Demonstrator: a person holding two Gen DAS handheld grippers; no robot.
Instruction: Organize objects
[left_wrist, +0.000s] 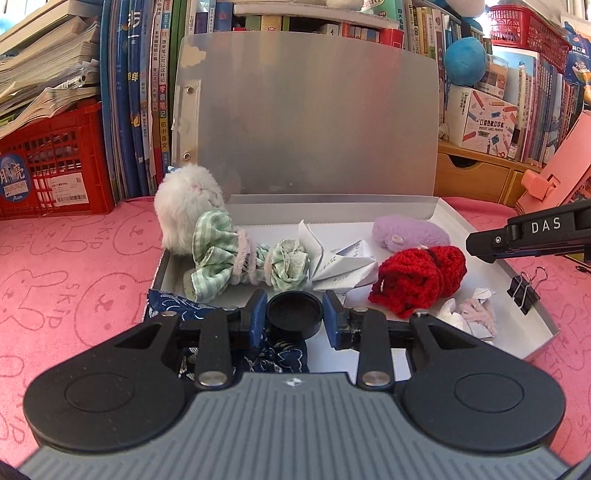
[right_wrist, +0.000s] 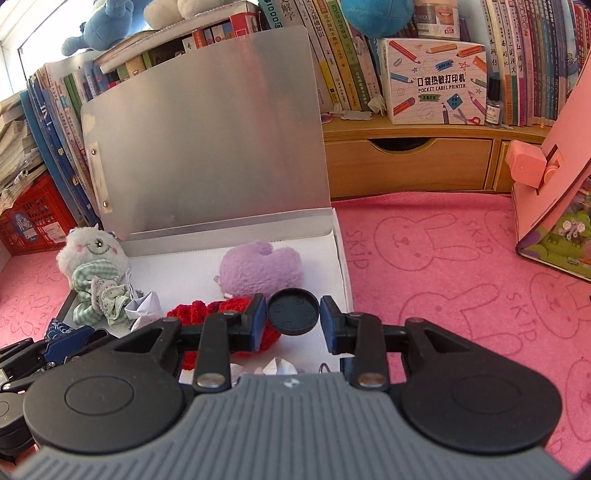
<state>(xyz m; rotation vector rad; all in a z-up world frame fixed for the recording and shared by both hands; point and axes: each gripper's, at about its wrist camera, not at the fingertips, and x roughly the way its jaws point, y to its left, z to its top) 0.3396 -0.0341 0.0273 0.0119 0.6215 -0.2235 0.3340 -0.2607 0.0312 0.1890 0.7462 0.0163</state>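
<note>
At my two o'clock, the white box (right_wrist: 436, 79) on the wooden shelf reads "POCKET LABEL PRINTER". The pink mat (right_wrist: 461, 266) under me repeats "SKIP" beside its rabbit outlines. At three o'clock of my left camera, my right gripper (left_wrist: 528, 236) bears "DAS". The red crate's sticker (left_wrist: 14, 181) says "Moon".

Left tongs (left_wrist: 295, 314), right tongs (right_wrist: 293, 317): matching build; blue finger pads (left_wrist: 258, 314) on black linkage bars with silver pivot screws, twin black round discs, ribbed grey housing; white "DAS" lettering on the right unit's black side
</note>
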